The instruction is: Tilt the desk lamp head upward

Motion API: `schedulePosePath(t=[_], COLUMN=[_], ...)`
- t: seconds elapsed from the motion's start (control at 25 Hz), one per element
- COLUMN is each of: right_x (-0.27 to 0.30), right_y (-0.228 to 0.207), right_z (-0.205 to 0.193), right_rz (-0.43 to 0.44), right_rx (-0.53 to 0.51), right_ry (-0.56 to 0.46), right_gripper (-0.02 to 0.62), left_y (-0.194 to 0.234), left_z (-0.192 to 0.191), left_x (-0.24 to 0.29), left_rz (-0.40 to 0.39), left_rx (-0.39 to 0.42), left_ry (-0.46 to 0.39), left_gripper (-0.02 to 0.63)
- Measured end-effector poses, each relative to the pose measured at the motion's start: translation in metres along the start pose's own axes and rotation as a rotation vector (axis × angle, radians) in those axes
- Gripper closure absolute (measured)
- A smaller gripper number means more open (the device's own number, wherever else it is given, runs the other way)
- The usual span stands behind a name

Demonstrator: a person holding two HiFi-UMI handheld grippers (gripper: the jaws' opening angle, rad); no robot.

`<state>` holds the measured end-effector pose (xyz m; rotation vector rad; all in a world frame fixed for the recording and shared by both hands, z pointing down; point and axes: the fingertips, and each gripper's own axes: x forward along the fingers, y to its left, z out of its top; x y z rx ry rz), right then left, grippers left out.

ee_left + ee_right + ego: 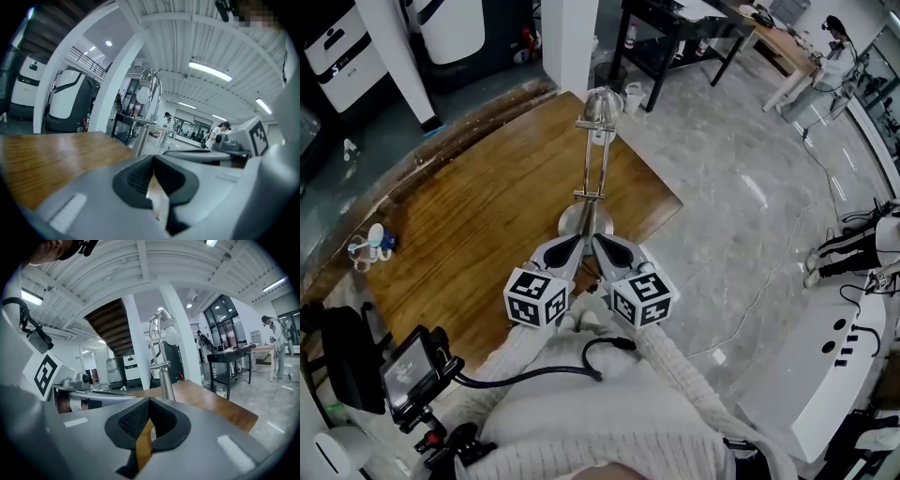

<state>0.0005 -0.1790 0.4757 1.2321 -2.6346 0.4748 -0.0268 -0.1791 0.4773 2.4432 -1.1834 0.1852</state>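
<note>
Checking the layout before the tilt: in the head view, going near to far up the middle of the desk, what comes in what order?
left gripper and right gripper side by side → lamp base → lamp arm → lamp head

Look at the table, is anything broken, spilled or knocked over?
No, nothing stands out. The desk lamp stands upright on the wooden table, and I see nothing spilled or broken.

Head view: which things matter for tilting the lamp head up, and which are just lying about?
Job: desk lamp, its lamp head, left gripper and right gripper, both shut and empty.
Lying about: small white-and-blue item on the wooden table, black bench behind.
</note>
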Motion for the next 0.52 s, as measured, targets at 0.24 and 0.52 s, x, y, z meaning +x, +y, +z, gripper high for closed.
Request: schedulePosePath(t=[0.24, 0.52], right_x=[0.0002, -0.0001], right_y=[0.0027, 0.0033], right_z=[-0.0046, -0.0086], right_rz=[0.016, 0.011], right_rx=[-0.009, -0.011], right_ry=[0.027, 0.029], right_gripper=[0.597, 0.597], left_y=[-0.0033, -0.0017], left_z=[0.0014, -0.0036], left_x=[0.0011, 0.0003], left_rz=[-0.005, -0.006], left_rx=[0.007, 0.008], left_ry=[0.002, 0.008], left_gripper=[0.598, 0.598])
